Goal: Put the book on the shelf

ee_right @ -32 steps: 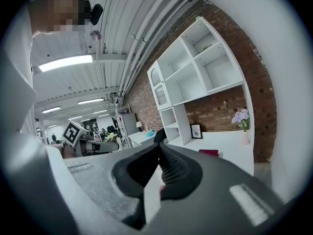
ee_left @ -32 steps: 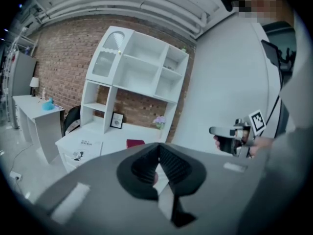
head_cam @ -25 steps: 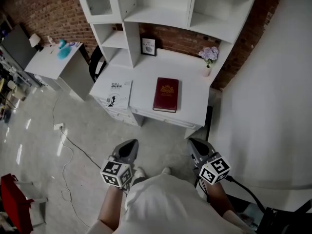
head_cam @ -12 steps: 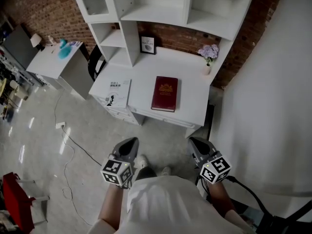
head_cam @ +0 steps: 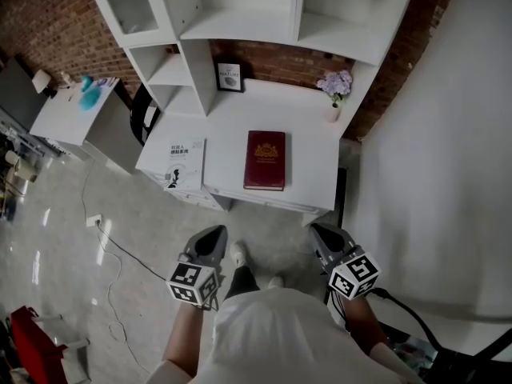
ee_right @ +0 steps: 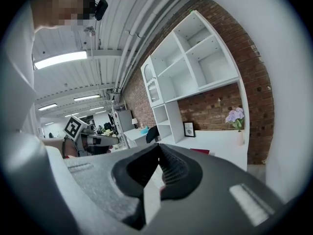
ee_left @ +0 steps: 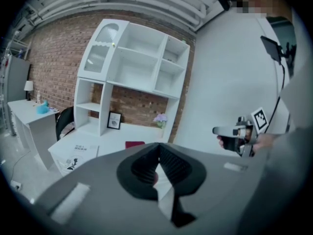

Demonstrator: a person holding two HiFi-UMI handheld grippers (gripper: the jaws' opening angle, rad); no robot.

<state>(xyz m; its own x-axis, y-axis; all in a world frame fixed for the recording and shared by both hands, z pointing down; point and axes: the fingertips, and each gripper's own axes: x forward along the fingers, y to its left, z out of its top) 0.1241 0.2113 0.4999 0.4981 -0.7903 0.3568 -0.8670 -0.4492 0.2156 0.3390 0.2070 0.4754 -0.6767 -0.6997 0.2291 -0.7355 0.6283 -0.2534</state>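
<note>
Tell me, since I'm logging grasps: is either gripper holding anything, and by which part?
Nothing is held. The left gripper and right gripper both have jaws shut and empty; the dark red book lies flat on the white desk, away from both.

The book [head_cam: 265,160] was a dark red hardcover with a gold emblem on its cover. It lay closed and flat on the white desk [head_cam: 314,165], cover up. It was near the front edge, and its long sides ran from the front of the desk toward the back. The shelf [head_cam: 232,29] was a white unit with several open compartments. It stood upright over the back part of the desk, against the brick wall [head_cam: 272,61]. Its upper left compartment had a door with an arched pane. The book lay well apart from the shelf.
</note>
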